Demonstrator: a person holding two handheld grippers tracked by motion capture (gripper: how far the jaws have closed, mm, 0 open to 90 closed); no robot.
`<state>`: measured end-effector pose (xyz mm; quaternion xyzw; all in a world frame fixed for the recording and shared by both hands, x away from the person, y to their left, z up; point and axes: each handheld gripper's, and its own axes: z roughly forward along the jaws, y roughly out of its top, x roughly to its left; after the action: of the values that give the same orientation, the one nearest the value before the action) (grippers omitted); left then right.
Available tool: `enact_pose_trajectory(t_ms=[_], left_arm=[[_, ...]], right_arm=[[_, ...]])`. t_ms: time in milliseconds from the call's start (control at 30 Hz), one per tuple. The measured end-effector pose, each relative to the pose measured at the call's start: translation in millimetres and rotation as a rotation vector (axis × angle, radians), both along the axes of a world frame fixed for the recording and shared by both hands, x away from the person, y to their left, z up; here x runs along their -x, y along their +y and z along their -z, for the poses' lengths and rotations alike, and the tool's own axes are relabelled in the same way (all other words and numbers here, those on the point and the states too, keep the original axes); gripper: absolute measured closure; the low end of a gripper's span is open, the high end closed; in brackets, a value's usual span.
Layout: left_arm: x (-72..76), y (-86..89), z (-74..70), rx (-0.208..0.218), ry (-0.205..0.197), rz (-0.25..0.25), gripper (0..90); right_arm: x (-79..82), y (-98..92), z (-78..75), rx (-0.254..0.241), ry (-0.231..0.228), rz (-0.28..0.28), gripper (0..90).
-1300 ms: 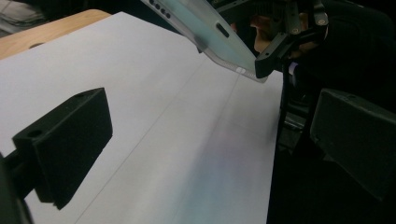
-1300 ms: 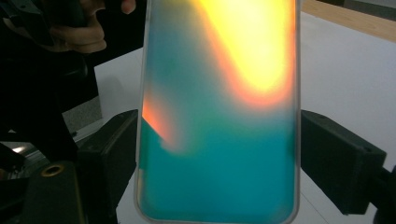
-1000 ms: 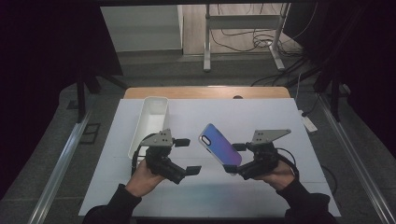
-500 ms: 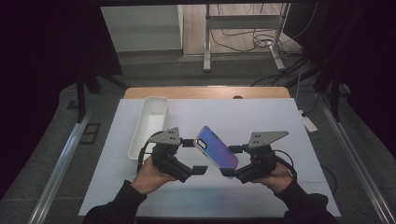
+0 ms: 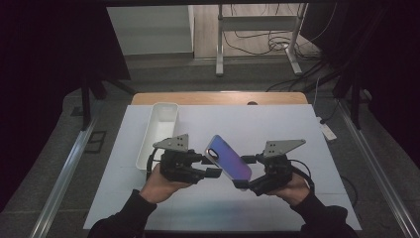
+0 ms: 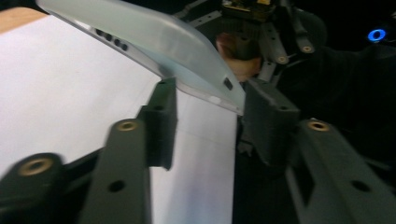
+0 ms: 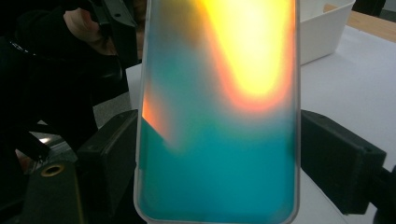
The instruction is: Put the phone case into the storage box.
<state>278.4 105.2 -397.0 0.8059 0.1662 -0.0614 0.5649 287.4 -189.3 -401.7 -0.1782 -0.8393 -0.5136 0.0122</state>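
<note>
i see my right gripper (image 5: pixel 241 171) clamped across the lower sides of the phone case (image 5: pixel 229 163), holding it tilted above the white table (image 5: pixel 277 129). my left gripper (image 5: pixel 212 164) has just been closing around the case's upper end; whether its pads press yet, i cannot tell. farther back left sits a white bin (image 5: pixel 159 130).

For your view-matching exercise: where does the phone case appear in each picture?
High view: phone case at centre, tilted, between the two grippers.
Left gripper view: its frosted edge crosses the top.
Right gripper view: its colourful back spans the middle.
Shared landmark: white table cover.
</note>
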Motion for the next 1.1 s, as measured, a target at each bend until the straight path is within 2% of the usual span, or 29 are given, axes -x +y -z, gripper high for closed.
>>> enact_pose_trajectory(t_ms=[167, 333, 667, 833, 1100], left_arm=[[-1.2, -0.5, 1.8, 0.028, 0.020, 0.038, 68.8], [-2.0, 0.1, 2.0, 0.037, 0.025, 0.058, 77.1], [-3.1, 0.8, 3.5, 0.054, 0.036, 0.093, 80.6], [-4.1, 1.4, 4.4, 0.073, 0.037, 0.151, 84.6], [-4.6, 0.8, 7.0, 0.096, 0.019, 0.226, 87.6]], right_arm=[[-0.2, -0.6, 0.0, -0.006, 0.001, -0.005, 16.7], [-1.2, -1.5, 0.5, -0.017, 0.010, -0.007, 16.8], [-1.3, 0.2, 2.0, -0.013, 0.024, -0.031, 16.8], [-0.3, 2.0, 2.9, -0.012, 0.026, -0.057, 16.8], [-3.9, 2.8, 6.7, -0.032, 0.086, -0.130, 16.3]])
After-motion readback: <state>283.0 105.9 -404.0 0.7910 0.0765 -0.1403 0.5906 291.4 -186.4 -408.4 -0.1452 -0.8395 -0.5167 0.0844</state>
